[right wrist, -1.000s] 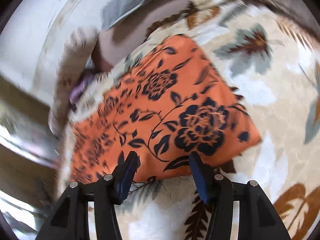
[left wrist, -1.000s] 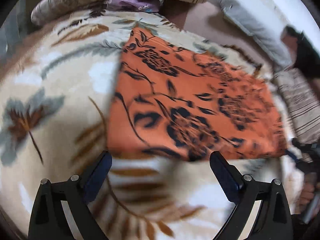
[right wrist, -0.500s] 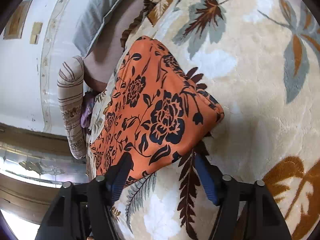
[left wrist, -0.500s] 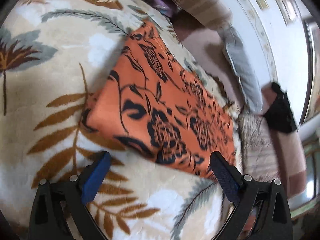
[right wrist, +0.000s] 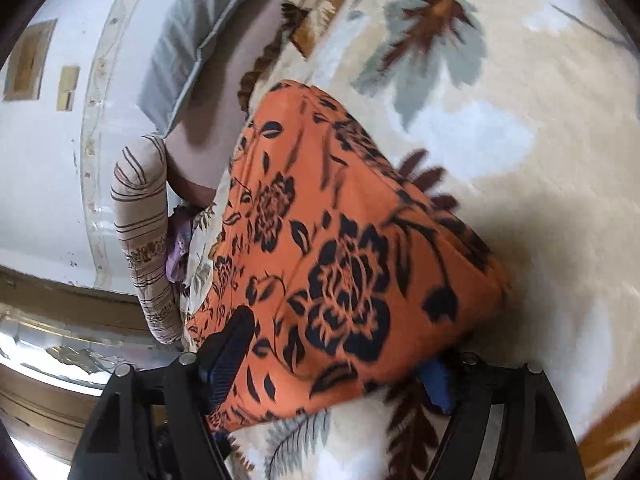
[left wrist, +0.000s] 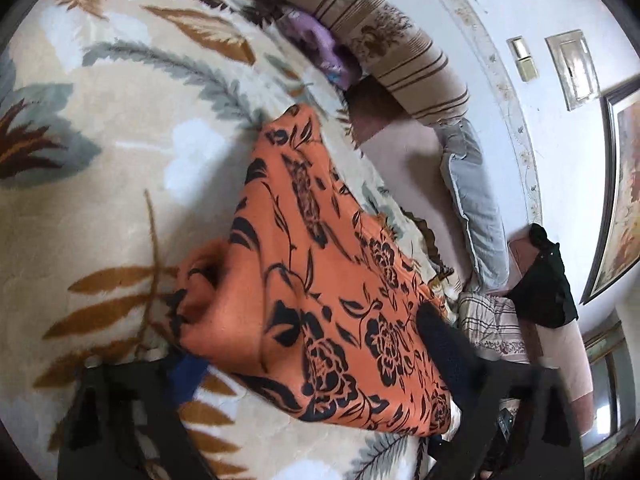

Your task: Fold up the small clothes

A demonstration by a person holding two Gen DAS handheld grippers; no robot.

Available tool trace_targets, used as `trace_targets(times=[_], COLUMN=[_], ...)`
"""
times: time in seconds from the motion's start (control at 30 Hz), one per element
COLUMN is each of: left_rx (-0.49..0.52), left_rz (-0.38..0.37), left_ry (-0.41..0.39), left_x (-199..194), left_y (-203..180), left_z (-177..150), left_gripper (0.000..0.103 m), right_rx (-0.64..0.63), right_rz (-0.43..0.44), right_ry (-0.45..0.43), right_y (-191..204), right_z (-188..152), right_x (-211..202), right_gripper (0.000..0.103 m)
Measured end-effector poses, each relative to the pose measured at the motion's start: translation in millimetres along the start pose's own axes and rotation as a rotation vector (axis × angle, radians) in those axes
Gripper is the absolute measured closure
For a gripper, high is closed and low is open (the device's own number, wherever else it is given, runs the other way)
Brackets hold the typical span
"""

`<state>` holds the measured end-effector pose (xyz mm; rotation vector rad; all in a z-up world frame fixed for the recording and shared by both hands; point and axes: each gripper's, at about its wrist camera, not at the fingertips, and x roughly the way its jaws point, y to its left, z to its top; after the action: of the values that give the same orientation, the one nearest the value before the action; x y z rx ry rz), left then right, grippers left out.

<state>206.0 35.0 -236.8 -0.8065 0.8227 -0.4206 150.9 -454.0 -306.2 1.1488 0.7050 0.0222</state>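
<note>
Now the orange cloth (left wrist: 320, 300) with its black flower print is lying folded on the leaf-patterned blanket (left wrist: 120, 184) that covers the bed, and both grippers are reaching in along its near edge.

Seen from the left wrist, the left gripper (left wrist: 308, 364) is straddling the cloth: one finger (left wrist: 444, 352) is lying over the top of the fabric near its right corner, while the other, a blurred blue pad, is sitting at the lower left just under the bunched, lifted edge. Its jaws have just been closing, with the cloth between them. They are standing apart, and whether the pads are pressing on the fabric I cannot tell, since the frame is smeared there.

Seen from the right wrist, the right gripper (right wrist: 336, 368) is also taking the cloth's near edge between its jaws. Its left finger (right wrist: 230, 354) is resting on top of the fabric, and the right one is showing blue just under the raised corner. These jaws have just been opening, and the pads are standing wide with the cloth between them; no clear pinch is showing.

Beyond the cloth, a striped bolster (left wrist: 384, 40) is lying along the head of the bed with a purple garment (left wrist: 316, 42) tucked beside it. A grey pillow (left wrist: 476, 208) is leaning near the wall, and a black garment (left wrist: 548, 280) is sitting further right.
</note>
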Motion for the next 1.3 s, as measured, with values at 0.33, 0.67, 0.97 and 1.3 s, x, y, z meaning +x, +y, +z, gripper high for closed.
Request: trace_targets(times=[0.33,0.67,0.97,1.3], left_rx=[0.123,0.168,0.121,0.351], left_rz=[0.097,0.064,0.314,0.326], left_ry=[-0.005,-0.022,0.13,-0.148], left_x=[8,-47,-86,-147], left_y=[-7,-33,12,-43], left_z=[5,-10,-66,-52], left_gripper=[0.086,0.088,0.067,0.045], right_rx=[-0.098,-0.288,-0.119,0.008], right_rz=[-0.111,-0.063,-0.145,-0.02], right_ry=[-0.039,-0.193,-0.011,-0.047], right_y=[11,45,-17,-36], right_z=[12,-18,-54,-52], right_x=[19,-39,-59,-66], right_gripper=[0.083,0.087,0.082,0.024])
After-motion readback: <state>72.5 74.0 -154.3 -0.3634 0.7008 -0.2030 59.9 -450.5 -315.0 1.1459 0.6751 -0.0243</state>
